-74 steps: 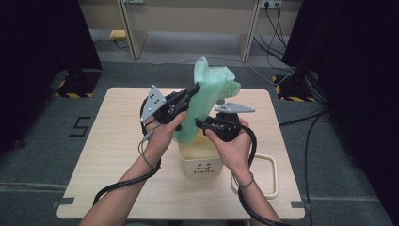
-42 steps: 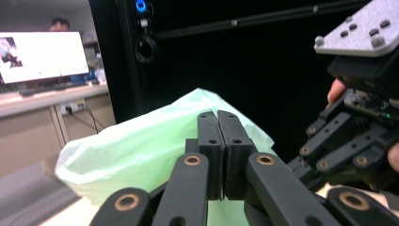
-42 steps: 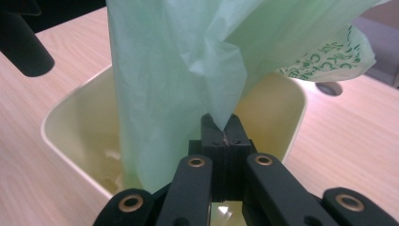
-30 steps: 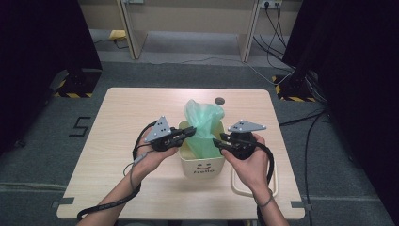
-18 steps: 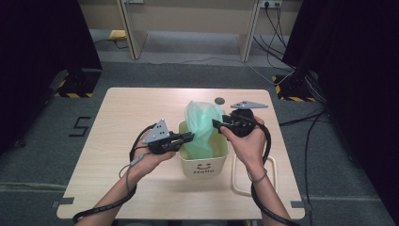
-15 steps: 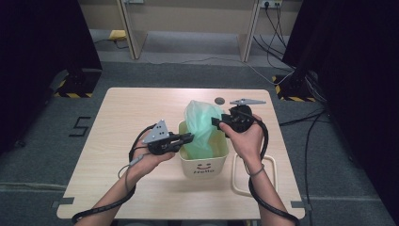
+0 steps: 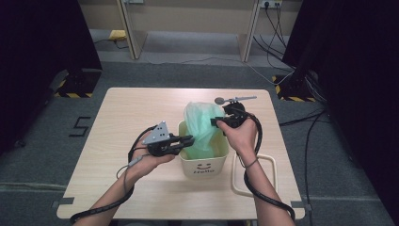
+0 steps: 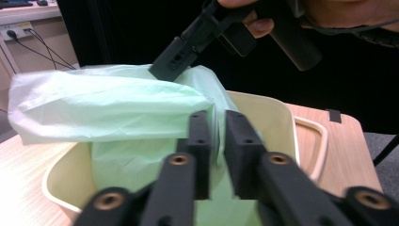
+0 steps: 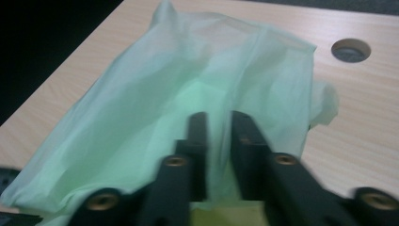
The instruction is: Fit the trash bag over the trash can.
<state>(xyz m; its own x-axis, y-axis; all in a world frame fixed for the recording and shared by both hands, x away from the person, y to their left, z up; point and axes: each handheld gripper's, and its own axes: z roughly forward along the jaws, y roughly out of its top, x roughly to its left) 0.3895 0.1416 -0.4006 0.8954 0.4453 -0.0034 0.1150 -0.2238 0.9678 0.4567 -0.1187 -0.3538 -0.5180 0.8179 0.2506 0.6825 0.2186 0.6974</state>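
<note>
A cream bin (image 7: 203,165) marked "Hello" stands mid-table with a pale green plastic bag (image 7: 202,127) bulging out of it. My left gripper (image 7: 190,140) rests at the bin's left rim. In the left gripper view its jaws (image 8: 219,117) have just been opening and stand a narrow gap apart, with bag film (image 8: 108,103) between them. My right gripper (image 7: 214,122) reaches the bag top from the back right. Its jaws (image 9: 219,117) have just been closing, and a thin gap with film (image 9: 188,80) in it still shows.
A cream rectangular ring (image 7: 273,174) lies on the table right of the bin. A round cable hole (image 7: 219,100) sits in the tabletop behind the bag. Cables trail over the floor beyond the table's far and right edges.
The bag came down from mid-air into the bin. My right gripper let go at the front right, swung to the back right, and narrowed on the bag top. The left hand stayed put.
</note>
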